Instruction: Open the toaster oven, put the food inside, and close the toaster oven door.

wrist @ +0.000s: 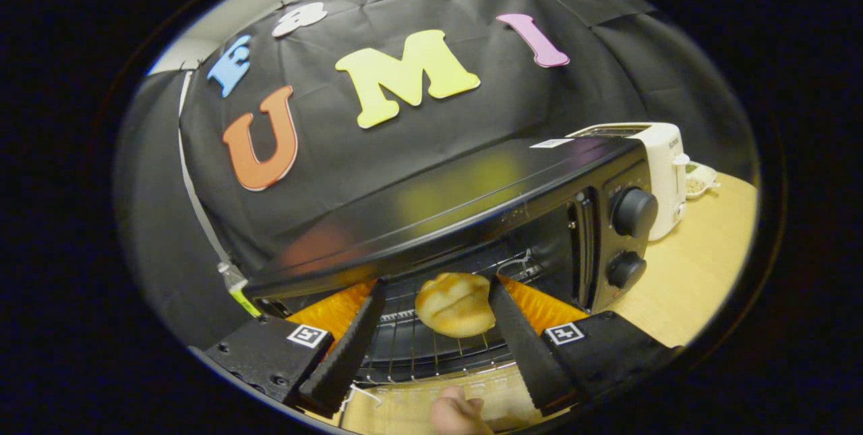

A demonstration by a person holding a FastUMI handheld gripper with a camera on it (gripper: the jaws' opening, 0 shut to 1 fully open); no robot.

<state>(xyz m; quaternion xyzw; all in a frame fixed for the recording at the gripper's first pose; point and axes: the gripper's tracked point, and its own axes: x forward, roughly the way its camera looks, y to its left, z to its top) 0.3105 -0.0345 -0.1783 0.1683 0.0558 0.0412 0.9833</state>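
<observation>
Now the black toaster oven stands open on the light wooden table, and its door lies folded down in front, below the fingers. Inside the oven chamber a wire rack can be seen, with the glowing orange walls to the left and to the right of it. The food is a small golden bread roll; it is at the mouth of the chamber, over the wire rack, and I cannot tell if it already rests on the rack or is a little above it. The gripper is spread wide, with one finger on each side of the roll. The right finger seems to be touching the side of the roll or just beside it, while the left finger stands apart from it, so the roll is between the fingers but not pressed by both. On the right part of the oven front there are two round black knobs, one above the other. Beyond the oven, on the same table, stands a white pop-up toaster, and just beside it is a small white dish with something light and grainy in it. A part of a person's hand shows below the door, near the fingers.
</observation>
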